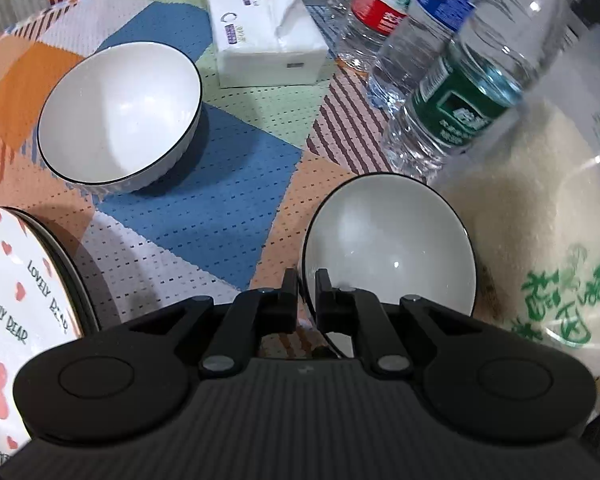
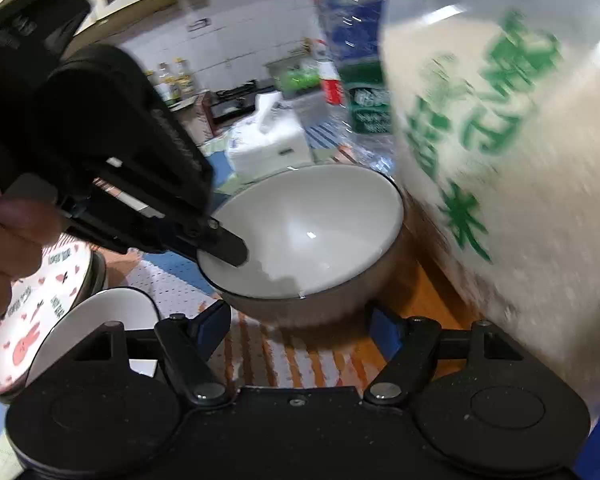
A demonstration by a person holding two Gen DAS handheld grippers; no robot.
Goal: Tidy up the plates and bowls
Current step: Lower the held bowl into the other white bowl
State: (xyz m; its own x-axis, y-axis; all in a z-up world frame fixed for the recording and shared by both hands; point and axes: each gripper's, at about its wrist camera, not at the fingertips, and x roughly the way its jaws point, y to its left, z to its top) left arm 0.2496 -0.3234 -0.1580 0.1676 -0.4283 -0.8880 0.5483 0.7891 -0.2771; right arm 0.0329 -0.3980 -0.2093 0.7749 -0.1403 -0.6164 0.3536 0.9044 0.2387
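Observation:
My left gripper (image 1: 307,280) is shut on the rim of a white bowl with a dark edge (image 1: 392,248), beside a big rice jar. The same bowl (image 2: 312,232) fills the middle of the right wrist view, with the left gripper's finger over its near-left rim. My right gripper (image 2: 300,324) is open and empty, its blue-padded fingers just in front of that bowl. A second white bowl (image 1: 120,116) stands on the patterned cloth at the left. A stack of "Lovely Bear" plates (image 1: 16,304) lies at the lower left; it also shows in the right wrist view (image 2: 40,300), beside another white dish (image 2: 100,328).
A clear jar of rice with green writing (image 1: 548,248) stands close on the right and looms in the right wrist view (image 2: 500,160). Several water bottles (image 1: 452,80) and a tissue pack (image 1: 268,36) stand behind. A kitchen counter lies beyond.

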